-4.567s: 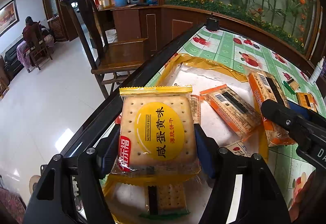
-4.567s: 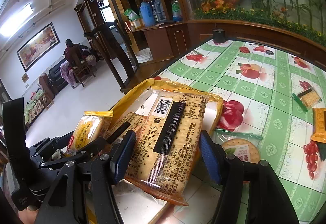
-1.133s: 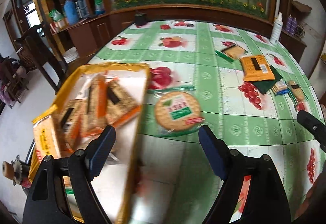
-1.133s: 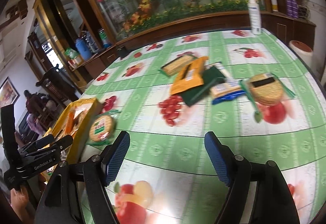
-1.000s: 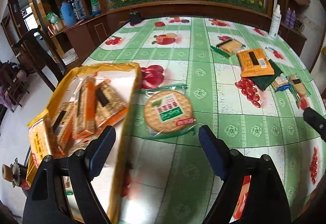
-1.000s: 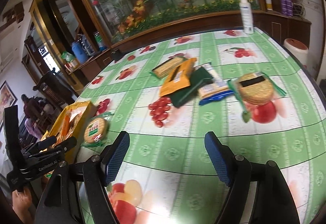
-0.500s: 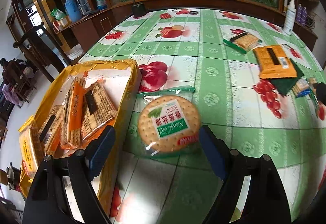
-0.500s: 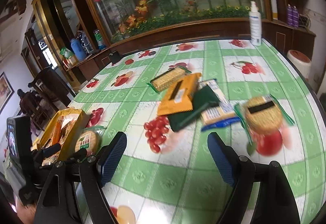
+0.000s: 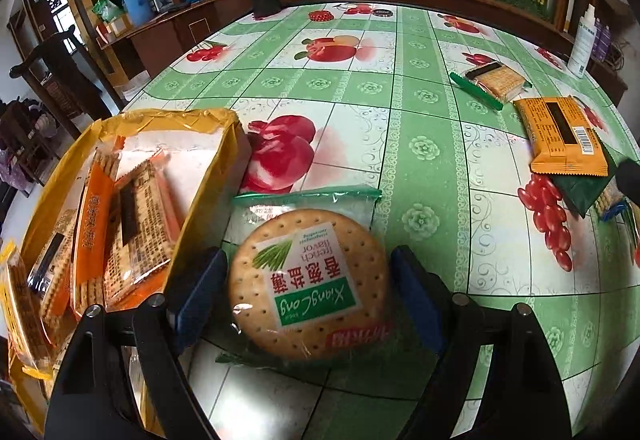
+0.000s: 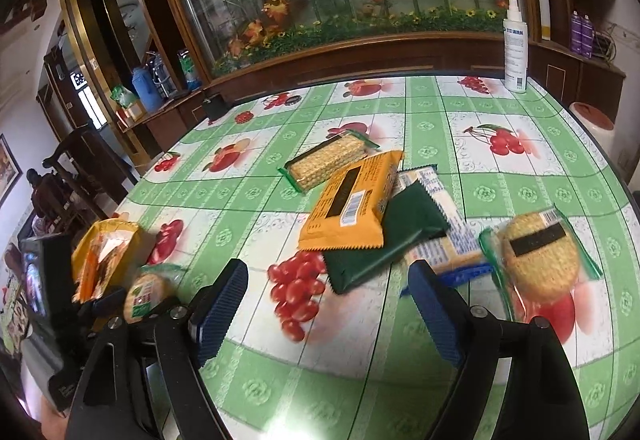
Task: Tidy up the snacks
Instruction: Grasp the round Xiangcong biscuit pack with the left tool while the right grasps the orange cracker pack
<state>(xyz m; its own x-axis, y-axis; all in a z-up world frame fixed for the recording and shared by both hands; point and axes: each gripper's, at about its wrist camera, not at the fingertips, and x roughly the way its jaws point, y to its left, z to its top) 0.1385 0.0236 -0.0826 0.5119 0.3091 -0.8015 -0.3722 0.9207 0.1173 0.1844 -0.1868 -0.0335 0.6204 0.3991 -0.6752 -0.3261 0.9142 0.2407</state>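
Left wrist view: left gripper [image 9: 308, 292] is held wide, unclamped, around round cracker pack [image 9: 308, 282], lower centre. Right gripper [image 10: 328, 304] is seen empty, jaws just opening.

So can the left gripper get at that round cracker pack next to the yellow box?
Probably yes. The left gripper is open with the round cracker pack lying flat between its fingers, nothing on top. The yellow box sits close beside the left finger, which might crowd it.

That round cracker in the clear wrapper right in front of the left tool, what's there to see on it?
The round cracker pack is a pale, dotted biscuit stack in clear plastic film with green sealed ends. Its label shows a green band reading XiangLong, red characters, a chive picture and "french flavor", all upside down from this view. It lies flat on the green fruit-print tablecloth, beside the yellow tray, between the blue pads of the left tool, which stands open.
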